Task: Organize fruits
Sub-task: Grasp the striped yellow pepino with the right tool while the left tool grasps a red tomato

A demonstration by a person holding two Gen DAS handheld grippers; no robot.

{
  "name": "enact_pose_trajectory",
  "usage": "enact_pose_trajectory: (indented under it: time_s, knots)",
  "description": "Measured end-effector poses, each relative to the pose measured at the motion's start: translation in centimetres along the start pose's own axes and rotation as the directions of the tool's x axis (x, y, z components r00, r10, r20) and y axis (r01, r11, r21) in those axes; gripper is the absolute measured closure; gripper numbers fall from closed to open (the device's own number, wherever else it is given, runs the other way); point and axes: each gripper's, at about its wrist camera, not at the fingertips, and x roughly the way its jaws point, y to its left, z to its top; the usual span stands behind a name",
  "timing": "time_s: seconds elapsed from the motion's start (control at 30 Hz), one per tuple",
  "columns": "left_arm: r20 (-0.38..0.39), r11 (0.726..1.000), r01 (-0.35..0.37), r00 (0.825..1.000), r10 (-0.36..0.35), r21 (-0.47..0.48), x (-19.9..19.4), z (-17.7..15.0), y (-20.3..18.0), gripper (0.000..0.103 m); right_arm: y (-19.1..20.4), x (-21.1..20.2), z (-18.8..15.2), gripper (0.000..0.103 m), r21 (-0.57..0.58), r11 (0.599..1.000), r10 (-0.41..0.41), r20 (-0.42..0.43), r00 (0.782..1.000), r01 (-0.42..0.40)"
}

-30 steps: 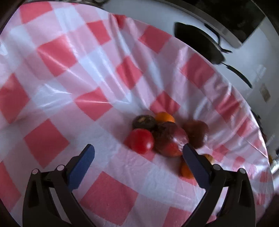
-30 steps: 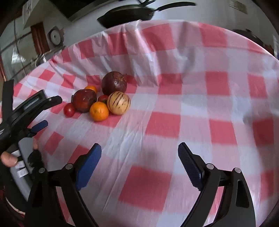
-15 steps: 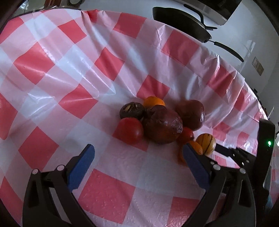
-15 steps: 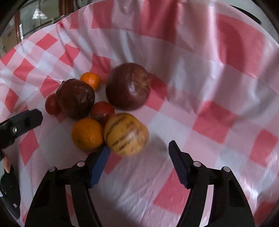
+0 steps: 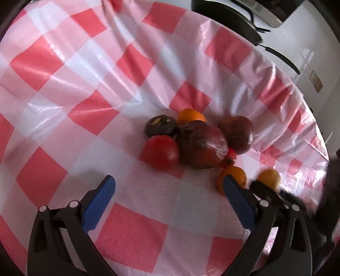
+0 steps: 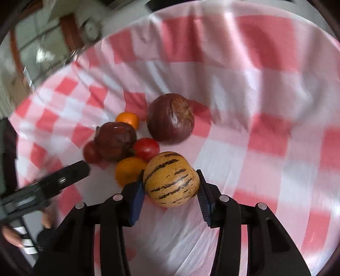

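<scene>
A pile of fruit lies on the red-and-white checked cloth (image 5: pixel 85 110). In the right wrist view my right gripper (image 6: pixel 171 180) is closing; both blue pads touch the sides of the yellow striped fruit (image 6: pixel 172 178) at the pile's near edge. Behind it sit an orange (image 6: pixel 127 172), a small tomato (image 6: pixel 146 148), a dark red fruit (image 6: pixel 115 140) and a large maroon fruit (image 6: pixel 171 117). My left gripper (image 5: pixel 167 180) stands open over bare cloth, short of a red tomato (image 5: pixel 161 152) and the dark red fruit (image 5: pixel 201 144). The striped fruit (image 5: pixel 268 177) shows at the right.
Black pans (image 5: pixel 225 19) rest on the white counter beyond the cloth's far edge. The left gripper's black finger (image 6: pixel 53 184) and a hand (image 6: pixel 8 235) enter the right wrist view at the lower left. Wrinkled cloth spreads around the pile.
My right gripper came up to the fruit pile and its jaws narrowed from wide apart to the sides of the striped fruit. The left gripper stayed open and barely shifted.
</scene>
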Motion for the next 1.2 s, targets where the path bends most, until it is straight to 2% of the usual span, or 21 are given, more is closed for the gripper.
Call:
enact_pose_trajectory:
  time_s: [0.07,0.2,0.3,0.37,0.5,0.7,0.8,0.87,0.9,1.0,1.1,1.2]
  knots:
    - [-0.006,0.999,-0.052,0.999,0.052,0.018,0.2,0.1,0.1,0.014,0.0,-0.6,-1.5,0.058,0.082,0.997,0.015,0.002,1.0,-0.015]
    - [0.006,0.993,-0.1,0.995,0.1,0.057,0.3,0.5,0.1,0.018,0.6,-2.7,-3.3,0.058,0.164,0.985,0.033,0.098,0.995,-0.048]
    - [0.009,0.988,-0.121,0.993,0.121,0.094,1.1,1.3,-0.3,0.021,-0.3,-2.3,-3.2,0.058,0.208,0.976,0.049,0.097,0.994,-0.069]
    - [0.01,0.981,-0.148,0.989,0.148,0.127,1.7,1.9,-0.6,0.028,-1.0,-2.2,-2.9,0.058,0.237,0.968,0.062,0.099,0.993,-0.085]
    - [-0.023,0.972,-0.148,0.988,0.155,0.183,2.8,2.8,-0.8,0.033,-0.8,-1.9,-2.8,0.058,0.233,0.969,0.066,0.094,0.993,-0.086]
    - [-0.042,0.94,-0.156,0.983,0.177,0.304,3.7,3.1,-1.7,0.035,-0.6,-1.6,-2.8,0.057,0.222,0.971,0.071,0.077,0.994,-0.086]
    - [-0.034,0.928,-0.169,0.981,0.191,0.333,3.8,3.4,-1.9,0.043,-0.6,-1.5,-2.8,0.057,0.218,0.972,0.073,0.07,0.995,-0.086]
    - [-0.031,0.928,-0.154,0.984,0.174,0.338,3.6,3.4,-2.0,0.062,-0.6,-1.4,-2.9,0.057,0.217,0.972,0.074,0.068,0.995,-0.087]
    - [-0.029,0.928,-0.151,0.985,0.171,0.342,3.4,3.4,-2.1,0.065,-0.6,-1.3,-2.8,0.057,0.217,0.972,0.075,0.067,0.995,-0.088]
    - [-0.017,0.934,-0.128,0.99,0.142,0.332,2.5,3.1,-1.9,0.066,-0.6,-1.3,-2.8,0.057,0.219,0.972,0.074,0.063,0.995,-0.086]
    - [0.053,0.935,-0.152,0.988,0.142,0.322,0.6,2.6,-2.0,0.066,-0.6,-1.2,-2.8,0.057,0.22,0.971,0.079,0.063,0.995,-0.091]
    - [0.06,0.959,-0.098,0.995,0.085,0.267,-1.5,1.9,-2.0,0.066,-0.8,-1.4,-2.9,0.057,0.226,0.969,0.084,0.073,0.994,-0.099]
